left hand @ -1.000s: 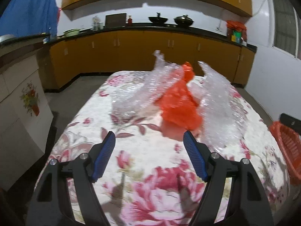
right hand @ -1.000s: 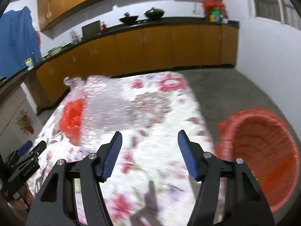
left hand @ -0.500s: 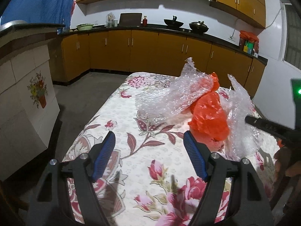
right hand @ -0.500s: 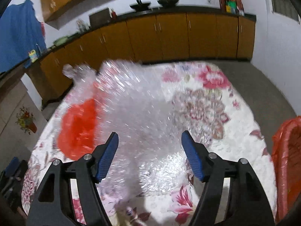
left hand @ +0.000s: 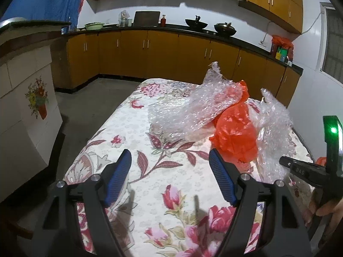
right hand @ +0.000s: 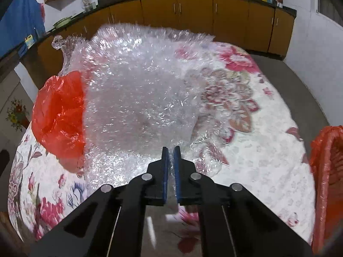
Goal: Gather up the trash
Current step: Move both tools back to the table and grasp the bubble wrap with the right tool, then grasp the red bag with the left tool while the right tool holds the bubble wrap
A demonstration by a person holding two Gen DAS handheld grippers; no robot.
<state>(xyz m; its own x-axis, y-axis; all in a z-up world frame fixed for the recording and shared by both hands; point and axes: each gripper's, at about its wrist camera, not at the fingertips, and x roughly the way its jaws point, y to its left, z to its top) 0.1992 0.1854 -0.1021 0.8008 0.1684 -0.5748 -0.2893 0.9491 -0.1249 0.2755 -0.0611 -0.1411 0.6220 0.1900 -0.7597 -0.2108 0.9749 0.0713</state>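
Your right gripper (right hand: 171,150) has gone from spread wide half a second ago to pressed nearly together, its blue pads pinching the near edge of the bubble wrap (right hand: 137,90). Your left gripper (left hand: 169,160) has stayed spread over the floral tablecloth (left hand: 171,182), holding nothing.

Closest to you in the right wrist view, the pinched wrap rises into a big crumpled mound that fills the middle and hides much of the cloth behind it. Just to its left, touching it, lies the red plastic bag (right hand: 60,115), partly tucked under the wrap's edge. At the far right edge, beside the table, stands the red basket (right hand: 325,171).

From the left wrist view, bare cloth lies between your open fingers; beyond the right finger sits the red plastic bag, with one clear sheet draped over its far left side and another piece standing up on its right. Your right gripper pokes in from the right edge, a green light on its body, reaching that right-hand piece.

Farther back run the orange cabinets (left hand: 163,53) under a dark counter with two woks (left hand: 196,23). A blue cloth (left hand: 42,2) hangs upper left.
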